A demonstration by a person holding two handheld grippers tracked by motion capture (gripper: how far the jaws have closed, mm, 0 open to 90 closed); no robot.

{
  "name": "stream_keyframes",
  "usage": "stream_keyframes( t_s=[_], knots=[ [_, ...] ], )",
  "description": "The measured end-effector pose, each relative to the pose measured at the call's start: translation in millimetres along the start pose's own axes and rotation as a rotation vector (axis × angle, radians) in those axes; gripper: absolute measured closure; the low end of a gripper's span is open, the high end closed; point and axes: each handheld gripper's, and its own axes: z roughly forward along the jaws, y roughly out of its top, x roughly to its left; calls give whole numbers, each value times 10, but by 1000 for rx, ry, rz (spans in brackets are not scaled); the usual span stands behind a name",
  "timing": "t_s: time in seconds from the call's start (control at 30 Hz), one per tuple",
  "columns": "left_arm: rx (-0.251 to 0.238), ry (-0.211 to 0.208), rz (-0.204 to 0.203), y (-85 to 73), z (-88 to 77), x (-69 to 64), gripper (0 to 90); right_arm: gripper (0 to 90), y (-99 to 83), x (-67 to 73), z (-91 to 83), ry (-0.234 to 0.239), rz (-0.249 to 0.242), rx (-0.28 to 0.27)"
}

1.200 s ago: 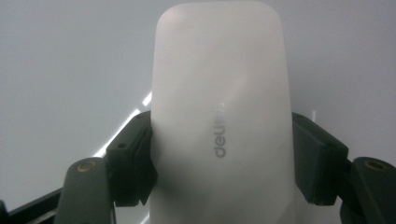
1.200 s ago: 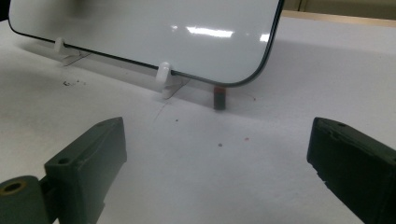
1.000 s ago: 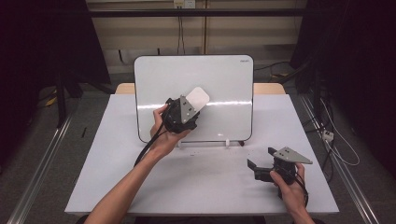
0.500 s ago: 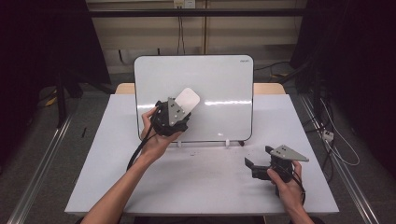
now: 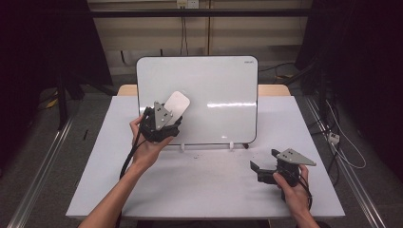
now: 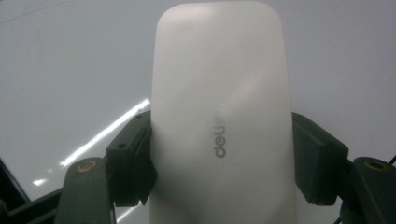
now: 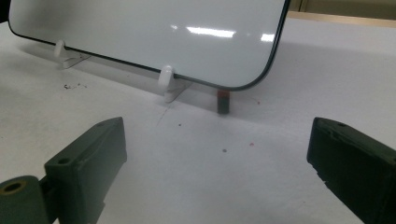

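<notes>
In front of the whiteboard [image 5: 209, 95], low on the table [image 5: 204, 190], the right gripper [image 5: 259, 167] rests with its jaws wide apart and empty, probably waiting. The left gripper [image 5: 166, 124] clamps the white eraser [image 5: 177, 105] by its sides, flat against the whiteboard's left part, apparently for wiping.

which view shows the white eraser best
The left gripper view: the eraser is close up between the left gripper's clamped jaws, logo readable. The high view shows it small against the whiteboard.
</notes>
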Motion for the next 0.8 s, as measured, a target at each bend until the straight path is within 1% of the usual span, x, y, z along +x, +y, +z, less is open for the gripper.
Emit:
stream_keyframes(
  t_s=[0.07, 0.17, 0.27, 0.3, 0.33, 0.4, 0.43, 0.5, 0.53, 0.63, 0.67, 0.8],
  knots=[
    [2, 4, 3, -5, -21, 18, 312, 46, -2, -6, -1, -1, -3, 2],
    [-1, 12, -10, -7, -63, 44, 312, 45, -10, -26, -15, -1, -4, -1],
    [-10, 3, -27, -23, -110, 67, 311, 46, -3, -39, -18, -5, 10, -6],
    [-8, 1, -33, -30, -132, 69, 312, 46, 1, -43, -12, -6, 3, -4],
    [-10, 3, -35, -36, -157, 65, 311, 46, 9, -36, -6, -5, 7, -4],
    [-15, -6, -31, -49, -206, 81, 311, 46, 22, -18, 11, -4, 4, -5],
    [-16, -4, -35, -54, -228, 90, 312, 46, 24, -14, 19, -1, -2, -3],
    [-18, 3, -32, -73, -274, 116, 312, 46, 24, -8, 31, -1, 2, 0],
    [-17, 2, -40, -84, -294, 128, 312, 46, 25, -8, 34, -1, 6, 0],
    [-15, 16, -40, -132, -339, 174, 311, 47, 22, -11, 52, 0, 8, 0],
    [-14, 14, -39, -151, -355, 195, 311, 47, 23, -11, 55, -2, 8, 3],
    [-21, 25, -56, -214, -408, 252, 312, 47, 20, -1, 44, 3, -1, 3]
  ],
)
